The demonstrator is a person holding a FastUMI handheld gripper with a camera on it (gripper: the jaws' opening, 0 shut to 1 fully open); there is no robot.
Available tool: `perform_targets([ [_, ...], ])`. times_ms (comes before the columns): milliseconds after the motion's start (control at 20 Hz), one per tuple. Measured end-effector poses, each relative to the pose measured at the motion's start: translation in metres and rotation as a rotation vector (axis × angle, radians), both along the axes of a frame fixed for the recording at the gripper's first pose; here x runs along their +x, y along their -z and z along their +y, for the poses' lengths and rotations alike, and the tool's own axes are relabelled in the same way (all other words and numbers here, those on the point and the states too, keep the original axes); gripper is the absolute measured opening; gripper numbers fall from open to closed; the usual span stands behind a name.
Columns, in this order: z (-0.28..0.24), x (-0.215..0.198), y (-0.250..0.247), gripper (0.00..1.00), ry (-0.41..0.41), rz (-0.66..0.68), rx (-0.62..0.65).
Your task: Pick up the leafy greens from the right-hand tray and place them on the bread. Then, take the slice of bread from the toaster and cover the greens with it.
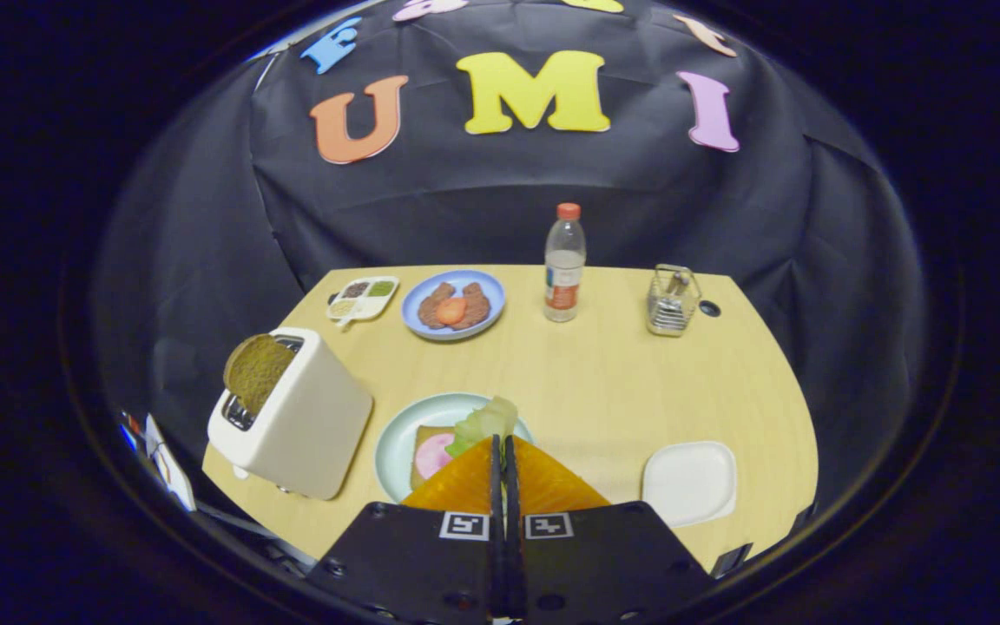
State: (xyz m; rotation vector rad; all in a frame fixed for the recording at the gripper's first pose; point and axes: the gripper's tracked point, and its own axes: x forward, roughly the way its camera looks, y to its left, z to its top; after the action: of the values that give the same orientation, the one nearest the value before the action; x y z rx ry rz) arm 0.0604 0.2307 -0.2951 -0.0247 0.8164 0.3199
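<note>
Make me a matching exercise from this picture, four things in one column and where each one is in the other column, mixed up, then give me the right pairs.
Things:
1. leafy greens
2. slice of bread
3. white tray
4. water bottle

Places:
A. standing upright at the far side of the table, between the blue plate and the wire basket
B. sticking out of the top of the toaster
C. pinched at the tips of the shut claw, over the pale green plate
D. lying bare to the right of the claw

Pairs: 1-C, 2-B, 3-D, 4-A
</note>
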Motion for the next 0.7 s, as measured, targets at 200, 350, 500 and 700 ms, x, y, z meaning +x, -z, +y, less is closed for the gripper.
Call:
perform_targets([
  [200,0.057,-0.005,0.007,0.01,-0.073,0.068,0.044],
  [350,0.083,-0.007,0.013,0.0,-0.102,0.112,0.068],
  [500,0.099,-0.005,0.028,0.01,-0.097,0.173,0.104],
  [700,0.088,0.021,0.077,0.01,-0.036,0.24,0.07],
])
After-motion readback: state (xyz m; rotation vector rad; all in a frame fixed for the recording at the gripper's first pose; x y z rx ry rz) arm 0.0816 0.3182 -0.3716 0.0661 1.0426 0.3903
